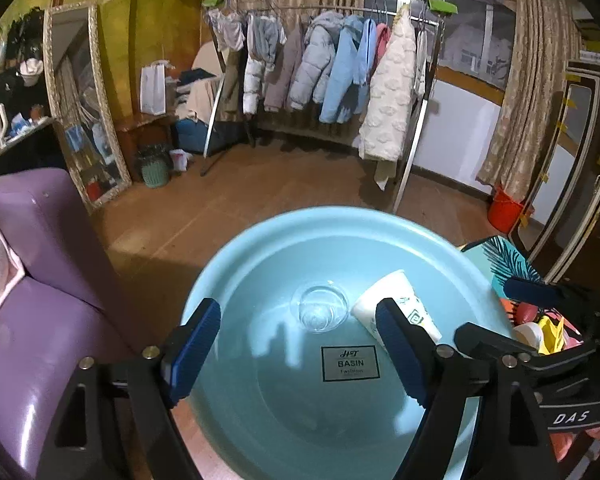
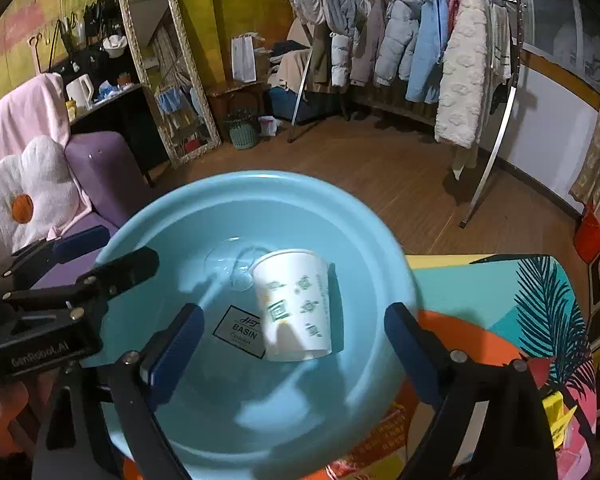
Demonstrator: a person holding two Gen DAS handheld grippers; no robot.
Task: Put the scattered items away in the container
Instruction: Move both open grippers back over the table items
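Note:
A light blue basin (image 1: 260,248) (image 2: 148,216) stands in front of both grippers. Inside it a white paper cup with green print (image 1: 392,300) (image 2: 296,304) lies on its side, next to a clear plastic cup (image 1: 319,307) (image 2: 236,260). My left gripper (image 1: 300,352) is open and empty above the basin's near side. My right gripper (image 2: 294,354) is open and empty, with the paper cup just beyond its fingers. Each gripper also shows in the other's view: the right one (image 1: 540,312) at the right edge, the left one (image 2: 84,256) at the left.
The basin rests on a colourful leaf-print tabletop (image 2: 520,300). A purple sofa (image 1: 40,280) with a flower cushion (image 2: 32,196) is at the left. Small items, one yellow (image 1: 550,330), lie on the table at the right. A clothes rack (image 1: 340,60), mirror and red bucket (image 1: 504,210) stand beyond.

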